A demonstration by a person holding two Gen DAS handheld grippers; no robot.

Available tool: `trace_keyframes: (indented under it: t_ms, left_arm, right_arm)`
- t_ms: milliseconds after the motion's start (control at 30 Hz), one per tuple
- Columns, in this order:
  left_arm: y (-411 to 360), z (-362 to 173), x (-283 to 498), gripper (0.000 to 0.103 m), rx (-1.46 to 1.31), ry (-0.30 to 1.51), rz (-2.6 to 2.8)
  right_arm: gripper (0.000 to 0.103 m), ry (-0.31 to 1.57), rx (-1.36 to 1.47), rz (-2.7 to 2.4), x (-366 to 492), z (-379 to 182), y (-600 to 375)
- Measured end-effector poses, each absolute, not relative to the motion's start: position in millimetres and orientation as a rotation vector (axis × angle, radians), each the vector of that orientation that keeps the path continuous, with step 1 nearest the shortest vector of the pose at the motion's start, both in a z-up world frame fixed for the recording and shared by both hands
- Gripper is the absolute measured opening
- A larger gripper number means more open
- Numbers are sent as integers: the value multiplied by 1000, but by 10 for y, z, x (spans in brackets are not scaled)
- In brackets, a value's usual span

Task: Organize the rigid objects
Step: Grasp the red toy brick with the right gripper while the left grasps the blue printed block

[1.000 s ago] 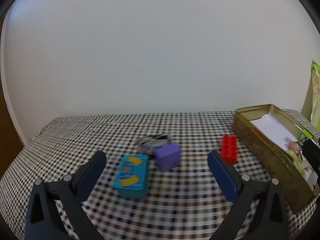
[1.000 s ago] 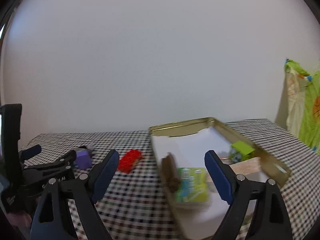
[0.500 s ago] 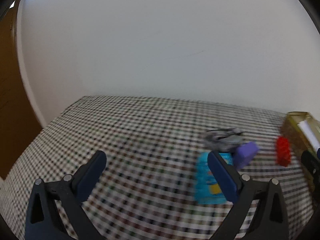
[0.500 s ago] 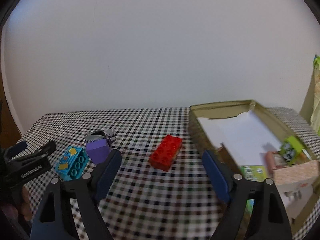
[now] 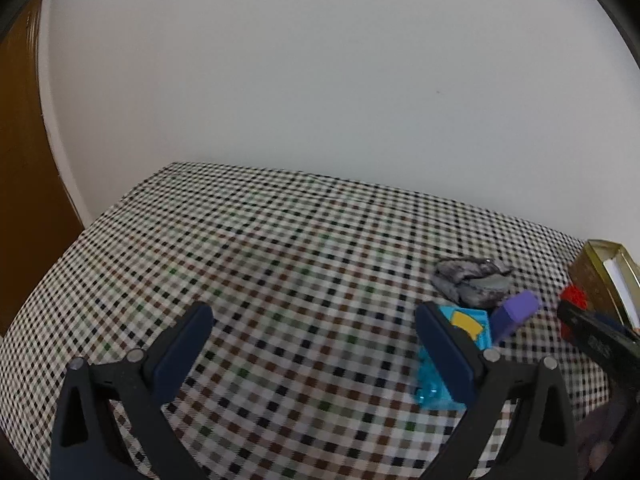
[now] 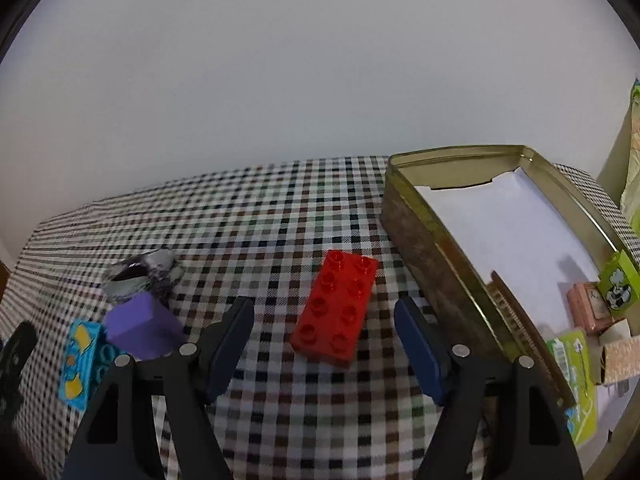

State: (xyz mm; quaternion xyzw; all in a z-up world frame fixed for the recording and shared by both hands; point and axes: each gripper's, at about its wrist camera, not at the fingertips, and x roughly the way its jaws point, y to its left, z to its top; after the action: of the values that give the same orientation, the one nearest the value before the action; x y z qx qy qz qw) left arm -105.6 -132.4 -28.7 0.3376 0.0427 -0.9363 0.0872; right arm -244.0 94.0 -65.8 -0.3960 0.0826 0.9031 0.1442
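Observation:
A red brick (image 6: pixel 336 307) lies flat on the checked cloth, just ahead of and between the fingers of my open right gripper (image 6: pixel 324 322). Left of it sit a purple block (image 6: pixel 141 327), a grey crumpled piece (image 6: pixel 142 274) and a blue brick with yellow marks (image 6: pixel 82 364). A gold tin (image 6: pixel 436 256) lined with white paper stands at the right and holds several small boxes. My left gripper (image 5: pixel 312 330) is open and empty over bare cloth; the blue brick (image 5: pixel 468 330), purple block (image 5: pixel 514 312) and grey piece (image 5: pixel 472 282) lie to its right.
The checked tablecloth (image 5: pixel 260 264) covers the table up to a white wall. A brown door (image 5: pixel 20 184) stands at the far left. A green patterned cloth (image 6: pixel 634 168) hangs at the right edge. The right gripper's dark body (image 5: pixel 596 344) shows at the left view's right edge.
My left gripper swung left, so the objects slid to the right of its view. My right gripper swung left from over the tin and moved in on the red brick.

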Motion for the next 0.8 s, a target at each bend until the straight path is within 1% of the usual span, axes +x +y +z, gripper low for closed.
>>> trace_keyframes:
  t_ms: [100, 200, 233, 267, 333, 367, 400, 433, 500, 600, 667, 733, 800]
  left_arm:
    - [-1298, -289, -1108, 102, 1013, 133, -2801]
    - [-1308, -270, -1096, 102, 1013, 144, -2804]
    - [-1302, -266, -1103, 102, 1021, 147, -2787]
    - [-1301, -263, -1103, 102, 1024, 154, -2794]
    - [-1281, -225, -1091, 102, 1030, 160, -2814]
    - [-1268, -216, -1084, 102, 1032, 159, -2830]
    - [-1247, -215, -1092, 102, 1034, 155, -2838]
    - [-1227, -217, -1092, 102, 1040, 145, -2848]
    - [-1168, -234, -1106, 102, 1064, 117, -2871]
    - [-1038, -287, -1120, 102, 1085, 38, -2888]
    - [-935, -315, -1124, 102, 1085, -52, -2895]
    - [-863, -339, -1113, 102, 1086, -103, -2902]
    - [-839, -366, -1119, 102, 1101, -108, -2919]
  right_arm:
    - [75, 276, -1225, 2580, -2580, -725, 980]
    - [74, 240, -1260, 2584, -2655, -741, 955]
    - [71, 214, -1268, 2588, -2662, -741, 927]
    - [61, 190, -1270, 2599, -2662, -735, 901]
    - [49, 159, -1263, 2631, -2642, -728, 876]
    - [44, 144, -1264, 2644, -2626, -725, 866]
    - [42, 133, -1265, 2658, -2597, -721, 863]
    - [35, 127, -1267, 2669, -2567, -717, 863]
    - [34, 136, -1274, 2702, -2498, -711, 879]
    - [34, 253, -1284, 2815, -2327, -693, 961]
    - [34, 344, -1273, 2905, -2182, -662, 1012]
    - [34, 398, -1250, 2981, -2046, -614, 1062]
    - [34, 420, -1214, 3053, -1884, -545, 1133]
